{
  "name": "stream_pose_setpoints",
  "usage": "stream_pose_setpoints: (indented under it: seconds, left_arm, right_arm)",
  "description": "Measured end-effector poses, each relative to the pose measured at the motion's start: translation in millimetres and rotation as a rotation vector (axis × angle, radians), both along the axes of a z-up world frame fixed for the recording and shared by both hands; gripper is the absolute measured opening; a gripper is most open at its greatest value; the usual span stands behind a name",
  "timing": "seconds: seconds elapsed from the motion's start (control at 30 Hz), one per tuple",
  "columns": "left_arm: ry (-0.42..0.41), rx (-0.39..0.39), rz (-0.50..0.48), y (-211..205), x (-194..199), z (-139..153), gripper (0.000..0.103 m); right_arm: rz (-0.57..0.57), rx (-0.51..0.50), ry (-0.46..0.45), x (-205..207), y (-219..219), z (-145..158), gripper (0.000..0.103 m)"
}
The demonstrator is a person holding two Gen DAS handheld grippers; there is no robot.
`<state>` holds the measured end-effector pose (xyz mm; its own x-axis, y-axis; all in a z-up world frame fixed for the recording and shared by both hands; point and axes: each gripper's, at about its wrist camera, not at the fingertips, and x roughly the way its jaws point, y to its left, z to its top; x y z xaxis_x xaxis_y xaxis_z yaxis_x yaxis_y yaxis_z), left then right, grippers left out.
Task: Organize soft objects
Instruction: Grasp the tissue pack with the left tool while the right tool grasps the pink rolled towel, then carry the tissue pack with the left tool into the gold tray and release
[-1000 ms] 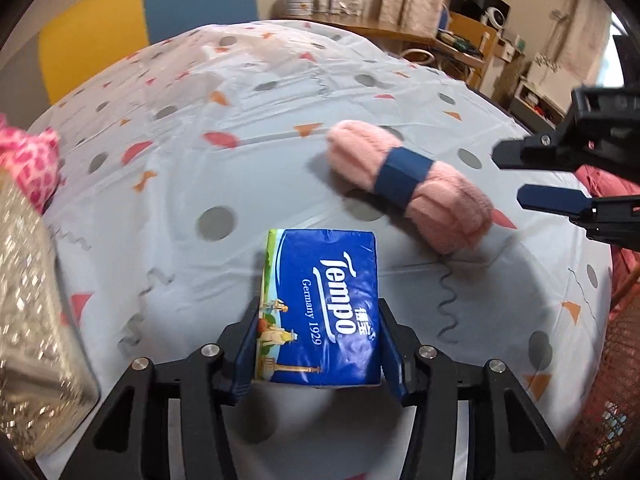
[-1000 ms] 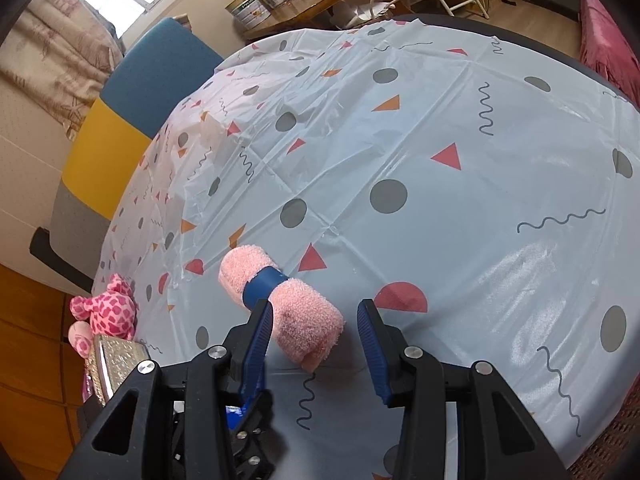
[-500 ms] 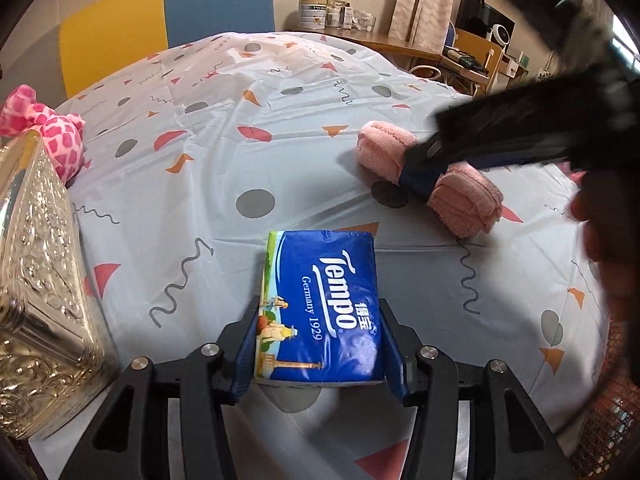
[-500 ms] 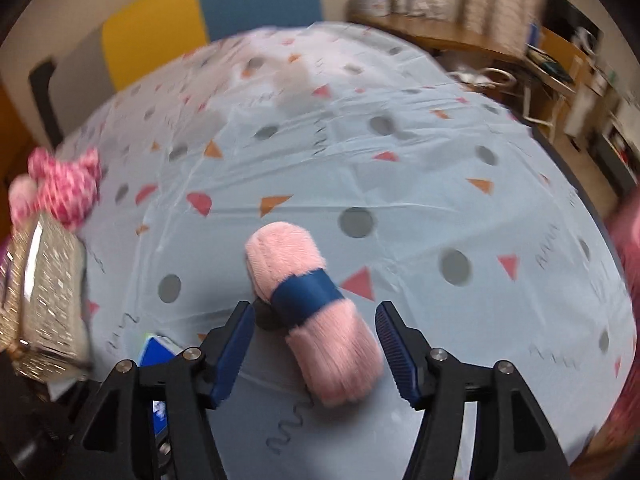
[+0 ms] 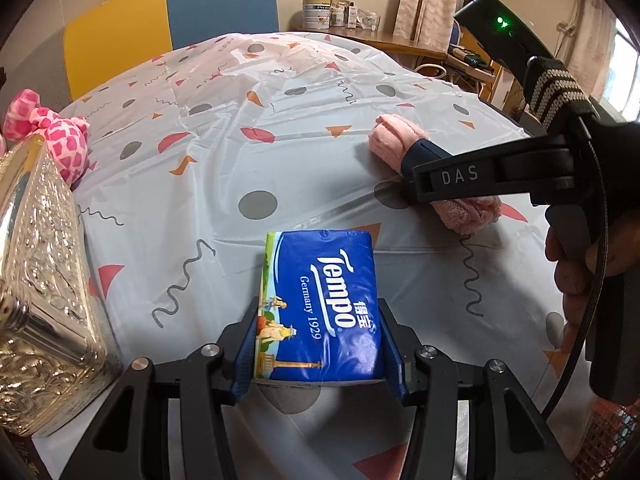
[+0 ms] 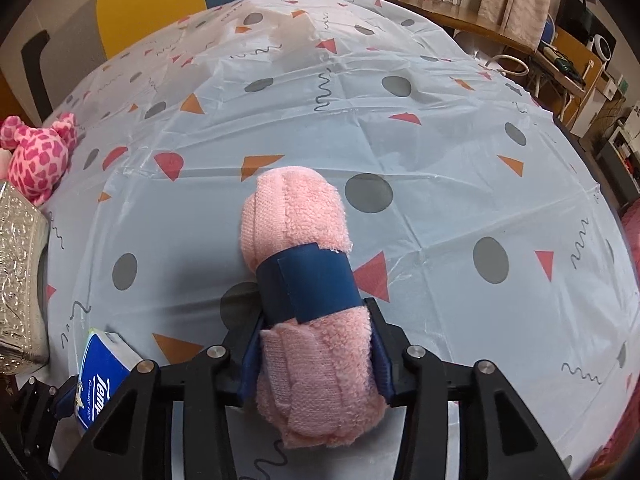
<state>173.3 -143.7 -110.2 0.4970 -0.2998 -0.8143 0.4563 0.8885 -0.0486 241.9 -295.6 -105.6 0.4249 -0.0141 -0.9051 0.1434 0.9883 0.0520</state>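
My left gripper (image 5: 318, 354) is shut on a blue Tempo tissue pack (image 5: 318, 304), held just above the patterned tablecloth (image 5: 224, 152). The pack also shows at the lower left of the right wrist view (image 6: 100, 376). My right gripper (image 6: 314, 354) is shut on a rolled pink towel (image 6: 300, 240) with a dark blue band, which lies on the cloth. In the left wrist view the towel (image 5: 394, 140) lies to the right, partly hidden by the right gripper's black arm.
An embossed silver box (image 5: 36, 280) stands at the left edge of the table, also in the right wrist view (image 6: 20, 272). A pink spotted plush toy (image 5: 60, 136) sits behind it. A yellow and blue chair (image 5: 168, 28) stands beyond the table.
My right gripper has come down around the pink towel and its jaws have closed on it. My left gripper has kept its hold on the tissue pack.
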Motion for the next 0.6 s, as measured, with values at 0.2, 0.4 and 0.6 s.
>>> stream_pose_setpoints:
  seconds: [0.2, 0.4, 0.6]
  left_arm:
    - [0.063, -0.005, 0.044, -1, 7, 10, 0.052]
    - [0.01, -0.028, 0.043, -4, 10, 44, 0.052]
    - [0.015, -0.04, 0.089, 1, 44, 78, 0.052]
  right_arm:
    - [0.03, -0.046, -0.015, -3, 4, 0, 0.047]
    - [0.026, -0.031, -0.011, 2, 3, 1, 0.047]
    - [0.03, -0.046, -0.008, 3, 6, 1, 0.047]
